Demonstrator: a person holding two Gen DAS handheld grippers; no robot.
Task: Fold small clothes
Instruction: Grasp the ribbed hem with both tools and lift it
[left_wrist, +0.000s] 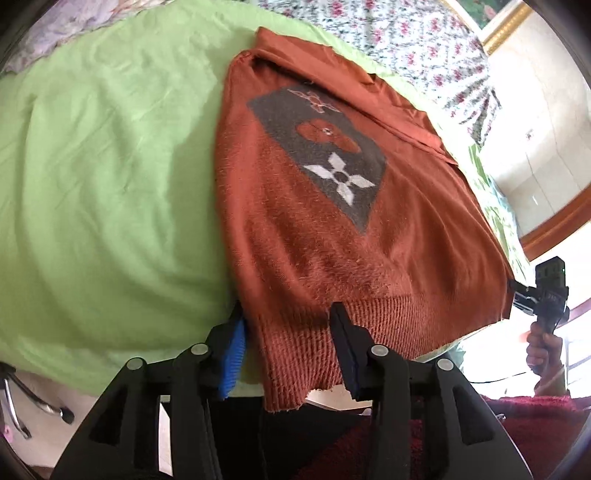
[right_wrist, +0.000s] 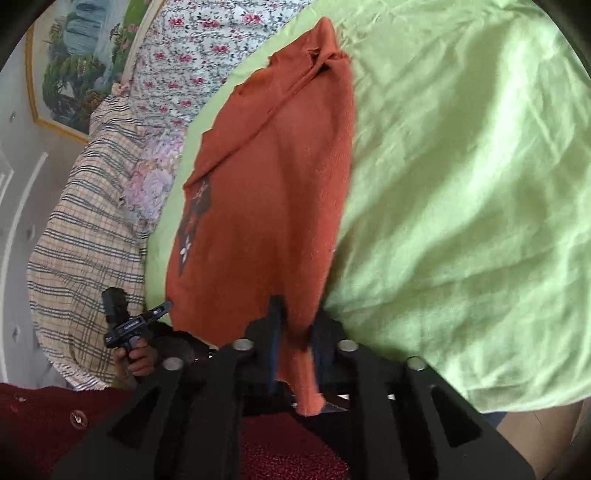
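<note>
A rust-orange knit sweater (left_wrist: 332, 206) with a grey patch bearing a white flower lies on a green bedsheet (left_wrist: 110, 177). In the left wrist view my left gripper (left_wrist: 288, 325) straddles the ribbed hem at the sweater's near left corner, its jaws well apart, so it is open. In the right wrist view my right gripper (right_wrist: 295, 321) is shut on the sweater's (right_wrist: 266, 199) near right corner, the cloth bunched between the fingers. Each gripper shows in the other's view: the right gripper (left_wrist: 517, 295) at the hem's far corner, the left gripper (right_wrist: 162, 310) beside the hem.
Floral bedding (left_wrist: 406, 40) and a plaid blanket (right_wrist: 81, 251) lie at the head of the bed. A framed painting (right_wrist: 74, 62) hangs on the wall. The bed edge runs just under both grippers. A dark red garment (right_wrist: 55, 417) is on the person.
</note>
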